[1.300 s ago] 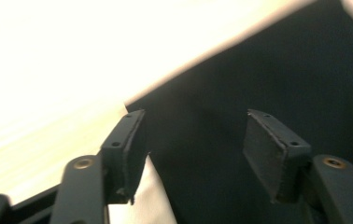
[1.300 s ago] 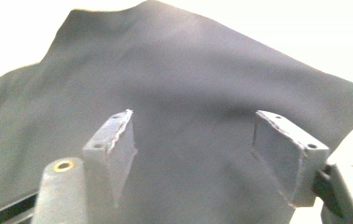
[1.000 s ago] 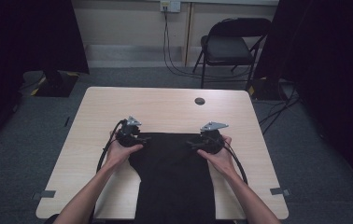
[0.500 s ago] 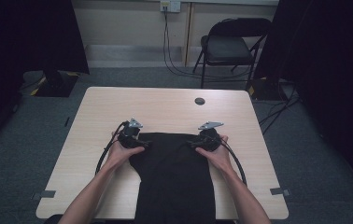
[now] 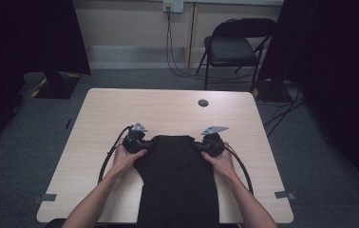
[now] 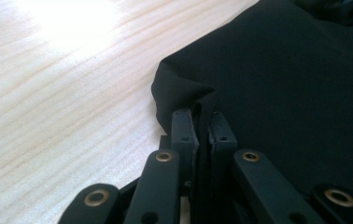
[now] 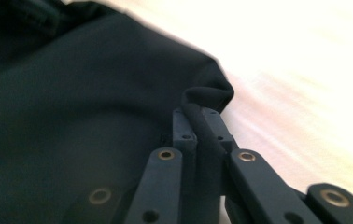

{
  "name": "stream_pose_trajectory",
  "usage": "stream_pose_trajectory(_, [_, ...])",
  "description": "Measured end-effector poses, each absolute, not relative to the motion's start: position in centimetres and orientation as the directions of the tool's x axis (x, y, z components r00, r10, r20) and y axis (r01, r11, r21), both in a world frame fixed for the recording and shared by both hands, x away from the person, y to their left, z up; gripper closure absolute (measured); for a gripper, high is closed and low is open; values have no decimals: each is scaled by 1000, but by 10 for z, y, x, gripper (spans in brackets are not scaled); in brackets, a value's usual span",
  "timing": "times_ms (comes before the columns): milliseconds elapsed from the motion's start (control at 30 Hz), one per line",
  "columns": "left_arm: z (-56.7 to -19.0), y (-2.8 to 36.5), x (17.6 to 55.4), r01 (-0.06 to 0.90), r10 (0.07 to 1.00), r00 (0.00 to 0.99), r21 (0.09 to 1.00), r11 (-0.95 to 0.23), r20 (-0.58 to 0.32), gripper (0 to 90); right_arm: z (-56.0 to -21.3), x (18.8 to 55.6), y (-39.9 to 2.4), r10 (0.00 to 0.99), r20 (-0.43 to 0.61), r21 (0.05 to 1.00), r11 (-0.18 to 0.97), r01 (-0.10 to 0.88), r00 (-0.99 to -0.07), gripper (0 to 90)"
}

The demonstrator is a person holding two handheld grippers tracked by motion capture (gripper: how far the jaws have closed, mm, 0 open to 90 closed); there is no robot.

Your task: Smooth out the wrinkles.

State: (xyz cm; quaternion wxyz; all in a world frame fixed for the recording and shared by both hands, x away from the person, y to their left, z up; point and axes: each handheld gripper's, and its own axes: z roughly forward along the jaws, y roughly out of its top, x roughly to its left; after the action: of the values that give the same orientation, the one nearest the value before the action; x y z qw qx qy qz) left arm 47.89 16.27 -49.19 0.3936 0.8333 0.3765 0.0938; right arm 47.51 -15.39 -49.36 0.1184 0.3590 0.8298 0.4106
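1. High view: black cloth (image 5: pixel 177 183) lies flat on the table (image 5: pixel 97 118), draping over its near edge; left gripper (image 5: pixel 142 145) and right gripper (image 5: pixel 201 147) at its far corners.
2. Left gripper view: jaws have just closed, pinching a corner fold of the cloth (image 6: pixel 184 93). Soft, light, limp.
3. Right gripper view: jaws have just closed, pinching the opposite corner (image 7: pixel 207 98); hemmed corners judged the best hold.

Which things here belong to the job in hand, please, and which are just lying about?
In use: black cloth; left gripper and right gripper, each shut on a far corner.
Lying about: folding chair; wall cables.
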Motion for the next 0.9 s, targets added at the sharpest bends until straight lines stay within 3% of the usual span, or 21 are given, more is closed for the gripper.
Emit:
stream_pose_trajectory(333, [-453,166,497,508,750,650,804,-309,-122,853,-452,498,-159,733,113,824,308,476,-671,869])
stream_pose_trajectory(900, [-399,175,525,445,790,605,867,-226,-105,856,-390,538,-149,766,50,866,286,410,-641,872])
